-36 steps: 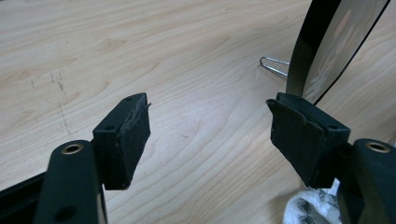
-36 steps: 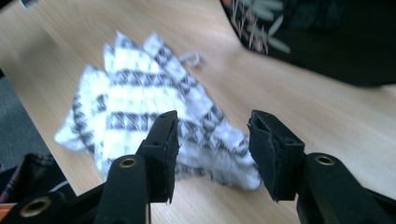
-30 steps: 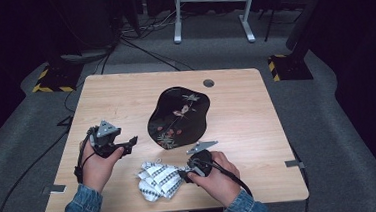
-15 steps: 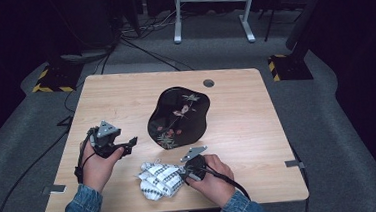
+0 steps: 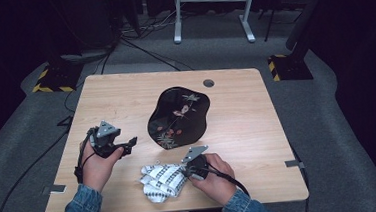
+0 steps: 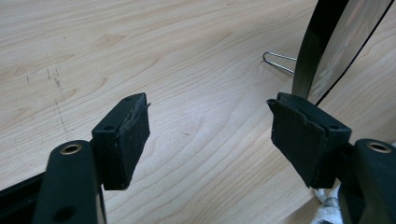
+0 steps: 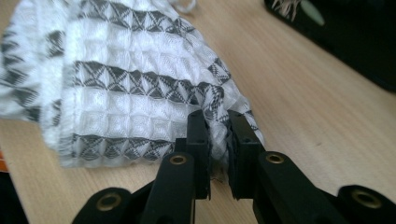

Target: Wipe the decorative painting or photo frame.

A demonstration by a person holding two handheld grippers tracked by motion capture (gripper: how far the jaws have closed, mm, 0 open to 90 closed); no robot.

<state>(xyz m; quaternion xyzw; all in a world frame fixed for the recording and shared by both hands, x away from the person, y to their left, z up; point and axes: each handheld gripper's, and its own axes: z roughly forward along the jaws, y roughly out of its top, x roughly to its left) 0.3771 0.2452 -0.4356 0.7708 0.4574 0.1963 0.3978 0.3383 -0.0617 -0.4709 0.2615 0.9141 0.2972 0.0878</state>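
A crumpled white cloth with grey stripes [image 5: 162, 181] lies near the table's front edge, in front of a glossy black lacquer tray with flower painting [image 5: 179, 116] that stands upright. My right gripper [image 5: 185, 170] is shut on the cloth's [image 7: 121, 88] right edge, the fabric pinched between its jaws [image 7: 218, 135]. My left gripper [image 5: 128, 142] hovers over bare wood left of the tray, jaws wide open with nothing between them [image 6: 208, 135]. The tray's edge [image 6: 322, 56] and a wire stand leg [image 6: 279, 61] show past its right jaw.
The wooden table [image 5: 257, 121] has a round cable hole [image 5: 208, 83] at the back. Cables trail off the left side onto grey carpet. A white desk frame [image 5: 212, 9] stands behind the table.
My right gripper has slid left along the front edge to the cloth and shut on its right edge. The left gripper has stayed in place, open.
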